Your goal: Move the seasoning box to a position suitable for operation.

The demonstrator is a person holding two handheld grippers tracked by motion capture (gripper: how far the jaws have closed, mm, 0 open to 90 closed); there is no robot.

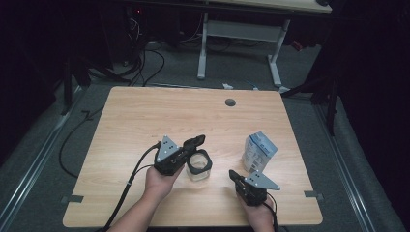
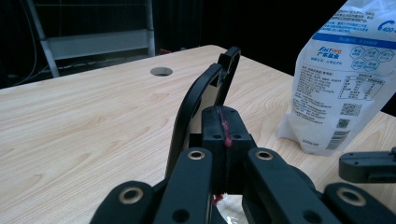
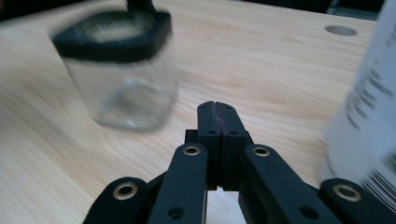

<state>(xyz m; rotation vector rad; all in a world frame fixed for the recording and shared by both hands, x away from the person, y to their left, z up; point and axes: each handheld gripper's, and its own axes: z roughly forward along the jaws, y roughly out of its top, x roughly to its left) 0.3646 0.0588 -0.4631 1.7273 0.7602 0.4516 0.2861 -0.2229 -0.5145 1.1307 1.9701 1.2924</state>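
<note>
On the light wooden table [image 1: 145, 121], the left gripper [image 1: 196, 143] sits left of centre in the high view, held in the person's left hand [image 1: 162, 181], its jaws reaching over the black rim of a small clear square jar with a black collar [image 1: 199, 166]. From above, the grip itself is hard to read. The left gripper view settles it: the left gripper [image 2: 224, 122] has its two pads pressed together with nothing between them, a thin reddish line marking the seam, and a curved black plastic loop [image 2: 198, 100] belonging to the jar's top rises just beside the jaws on their left side. Whether loop and jaws touch cannot be told.

Further right in the high view, a white and blue printed pouch [image 1: 258, 151] stands upright, near the jar but apart from it. The left gripper view shows its label text and a code square, which the high view does not resolve.

At the lower right, the right gripper [image 1: 233, 175] rests low near the table's front edge in the person's right hand [image 1: 258, 215], pointing toward the gap between jar and pouch. The right gripper view shows its jaws [image 3: 218, 114] closed together on nothing, the jar [image 3: 121, 70] blurred ahead to the left and the pouch [image 3: 369, 107] blurred at the right.
</note>
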